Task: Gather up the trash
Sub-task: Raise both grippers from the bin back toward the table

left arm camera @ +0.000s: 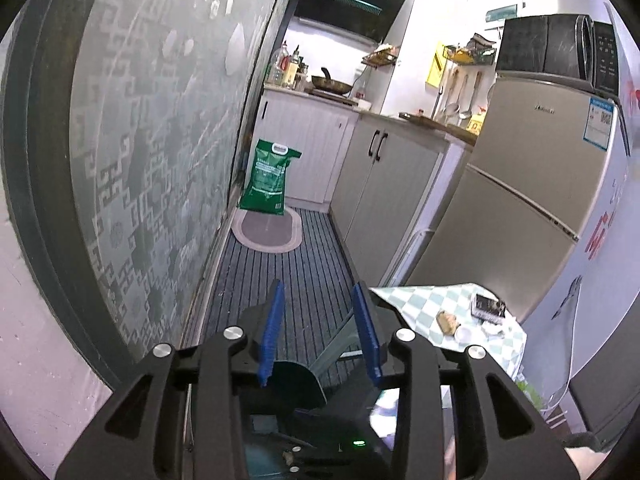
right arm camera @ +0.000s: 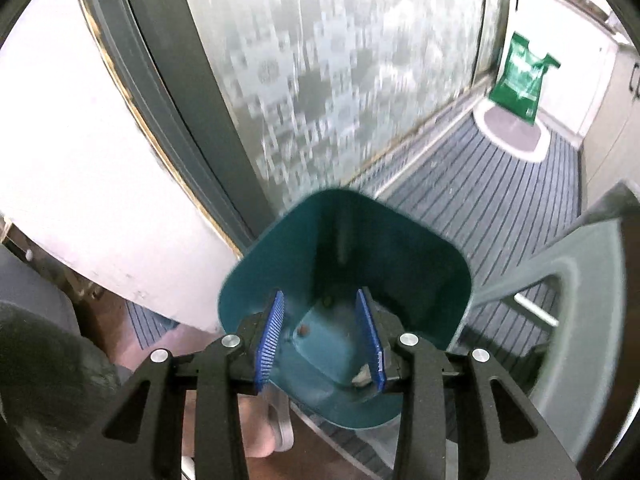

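Observation:
A teal trash bin [right arm camera: 344, 264] stands on the floor right below my right gripper [right arm camera: 320, 300], its mouth facing me. A small pale scrap [right arm camera: 362, 376] and a brown bit [right arm camera: 303, 330] lie on its bottom. My right gripper is open and empty, fingers over the bin's opening. My left gripper [left arm camera: 318, 294] is open and empty, held above the floor; the bin's rim [left arm camera: 298, 380] shows beneath it. On a small table with a green checked cloth [left arm camera: 424, 300] lie a brown crumpled piece [left arm camera: 447, 321], a white cap [left arm camera: 464, 334] and a dark packet [left arm camera: 488, 307].
A patterned glass sliding door [left arm camera: 152, 152] runs along the left. A grey plastic stool [right arm camera: 576, 280] stands right of the bin. A green rice bag [left arm camera: 269, 178] on an oval mat, cabinets [left arm camera: 384, 184] and a fridge [left arm camera: 532, 200] line the narrow kitchen.

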Tool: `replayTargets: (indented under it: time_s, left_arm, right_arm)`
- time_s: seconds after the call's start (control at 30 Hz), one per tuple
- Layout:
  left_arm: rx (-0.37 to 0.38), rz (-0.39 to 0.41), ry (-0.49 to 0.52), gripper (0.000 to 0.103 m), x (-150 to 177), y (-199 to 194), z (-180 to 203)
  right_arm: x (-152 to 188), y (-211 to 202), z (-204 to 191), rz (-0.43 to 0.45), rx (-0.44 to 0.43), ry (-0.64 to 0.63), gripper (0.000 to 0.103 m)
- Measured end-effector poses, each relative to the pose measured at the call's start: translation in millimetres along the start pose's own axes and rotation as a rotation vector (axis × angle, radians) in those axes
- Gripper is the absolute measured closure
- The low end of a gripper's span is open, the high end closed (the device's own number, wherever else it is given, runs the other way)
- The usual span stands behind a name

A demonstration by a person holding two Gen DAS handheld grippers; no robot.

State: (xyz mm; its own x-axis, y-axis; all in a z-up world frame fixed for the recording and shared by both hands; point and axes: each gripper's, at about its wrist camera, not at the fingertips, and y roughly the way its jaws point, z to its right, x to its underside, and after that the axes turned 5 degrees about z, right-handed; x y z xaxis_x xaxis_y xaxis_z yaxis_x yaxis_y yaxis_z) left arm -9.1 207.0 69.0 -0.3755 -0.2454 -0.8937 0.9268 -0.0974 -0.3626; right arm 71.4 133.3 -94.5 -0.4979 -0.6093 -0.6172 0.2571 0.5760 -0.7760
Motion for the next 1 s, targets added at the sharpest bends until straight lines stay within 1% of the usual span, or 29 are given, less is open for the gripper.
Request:
replayTargets:
  time_s: [0.07, 0.23, 0.4, 0.53, 0.77, 1.0]
  left_arm:
    - [0.003, 0.016, -0.004, 0.063, -3, -2, 2]
    - [0.016, 0.048, -0.012, 0.06, -8, -6, 11]
    - [0.04, 0.031, -0.016, 0.059, -8, 4, 24]
    - [0.064, 0.015, -0.006, 0.057, -4, 16, 43]
    - [0.1, -0.046, 0.037, 0.056, 11, 45, 81]
    - [0.122, -0.104, 0.07, 0.055, 27, 72, 111]
  right_arm:
    - [-5, -15, 3, 0.035, 0.003, 0.003, 0.065]
    - [-16, -60, 19, 0.129, 0.042, 0.01, 0.065]
    - [-15, -106, 50, 0.211, 0.088, 0.048, 0.065]
    - [-9, -140, 77, 0.26, 0.14, 0.075, 0.061]
    - [18, -181, 127, 0.302, 0.213, 0.144, 0.061]
    - [49, -195, 166, 0.303, 0.263, 0.21, 0.061]
